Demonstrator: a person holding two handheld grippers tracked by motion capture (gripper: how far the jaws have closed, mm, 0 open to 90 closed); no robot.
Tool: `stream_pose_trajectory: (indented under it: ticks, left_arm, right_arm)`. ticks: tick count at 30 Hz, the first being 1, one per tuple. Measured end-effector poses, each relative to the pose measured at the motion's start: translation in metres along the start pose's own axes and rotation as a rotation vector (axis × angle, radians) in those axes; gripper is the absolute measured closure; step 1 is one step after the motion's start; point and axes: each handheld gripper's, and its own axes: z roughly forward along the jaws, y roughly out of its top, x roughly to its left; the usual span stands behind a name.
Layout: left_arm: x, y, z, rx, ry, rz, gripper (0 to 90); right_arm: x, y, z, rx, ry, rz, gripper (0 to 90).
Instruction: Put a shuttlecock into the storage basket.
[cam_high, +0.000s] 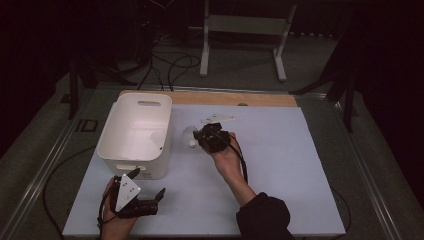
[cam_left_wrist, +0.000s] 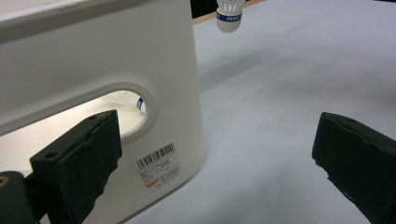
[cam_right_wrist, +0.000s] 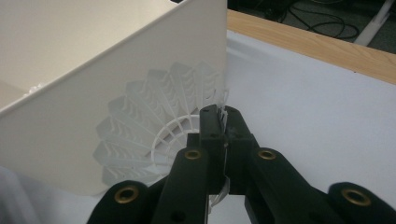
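Fingertips (cam_right_wrist: 219, 122) of the right gripper (cam_right_wrist: 223, 128) are pinched tight on the skirt of a white plastic shuttlecock (cam_right_wrist: 154, 126), feathery mesh, just beside the white bin (cam_high: 135, 132). Second shuttlecock (cam_left_wrist: 139, 103) sits inside the bin. Left gripper (cam_left_wrist: 215, 154) gapes wide, holding nothing.

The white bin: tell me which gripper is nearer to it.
Left. The left gripper sits just below the near wall of the white bin, jaws open. The right gripper stands a little off the bin's right side, shut on a shuttlecock.
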Motion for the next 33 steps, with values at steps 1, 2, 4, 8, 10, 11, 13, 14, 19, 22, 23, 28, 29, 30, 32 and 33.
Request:
stream_pose_trajectory:
  ticks: [1,2,4,8,10,11,13,14,19,22,23,28,29,30,32,33]
  left_arm:
    - [0.0000,0.0000,-0.0001,0.000,0.000,0.000,2.1]
    - [0.0000,0.0000,0.0000,-0.001,-0.001,0.000,2.1]
    - [0.0000,0.0000,-0.0001,-0.001,-0.001,-0.001,2.0]
    - [-0.0002,0.0000,0.0000,-0.002,-0.001,-0.001,2.0]
    - [-0.0003,-0.0001,0.0003,0.000,0.001,0.000,2.1]
    - [-0.0003,-0.0001,0.0003,-0.001,0.001,0.000,2.1]
    - [-0.0004,-0.0002,0.0005,-0.001,0.002,0.000,2.1]
    - [-0.0004,-0.0002,0.0005,-0.001,0.002,0.000,2.1]
    - [-0.0003,-0.0001,0.0004,0.001,0.001,0.001,2.1]
    - [-0.0006,-0.0002,0.0006,0.001,-0.001,0.002,2.2]
    - [-0.0006,-0.0002,0.0007,0.001,-0.002,0.002,2.2]
    - [-0.0010,-0.0002,0.0012,0.007,-0.008,0.006,2.4]
    - [-0.0012,-0.0002,0.0014,0.007,-0.009,0.007,2.5]
    - [-0.0015,-0.0003,0.0016,0.007,-0.010,0.008,2.5]
    - [-0.0013,-0.0002,0.0014,0.007,-0.010,0.007,2.4]
    - [-0.0010,-0.0002,0.0012,0.006,-0.009,0.007,2.4]
  right_arm:
    - [0.0000,0.0006,-0.0005,-0.003,0.003,0.007,88.9]
    - [-0.0001,0.0011,-0.0009,-0.005,0.005,0.011,88.9]
    - [-0.0004,0.0024,-0.0015,-0.011,0.009,0.010,88.9]
    - [0.0001,0.0037,-0.0027,-0.013,0.010,0.011,88.9]
    - [0.0005,0.0047,-0.0032,-0.019,0.011,0.009,88.9]
    - [0.0006,0.0051,-0.0032,-0.021,0.012,0.008,88.9]
    - [0.0010,0.0059,-0.0037,-0.021,0.015,0.011,88.9]
    - [0.0013,0.0063,-0.0040,-0.023,0.017,0.014,88.9]
    - [0.0017,0.0078,-0.0047,-0.029,0.022,0.017,88.9]
    - [0.0014,0.0080,-0.0051,-0.029,0.022,0.021,88.9]
    - [0.0012,0.0080,-0.0052,-0.029,0.024,0.023,88.9]
    - [0.0014,0.0081,-0.0052,-0.034,0.032,0.031,88.9]
    - [0.0015,0.0081,-0.0052,-0.035,0.032,0.032,88.9]
    - [0.0016,0.0081,-0.0051,-0.033,0.031,0.031,88.9]
    - [0.0017,0.0081,-0.0048,-0.034,0.033,0.034,88.9]
    - [0.0017,0.0081,-0.0048,-0.035,0.034,0.036,88.9]
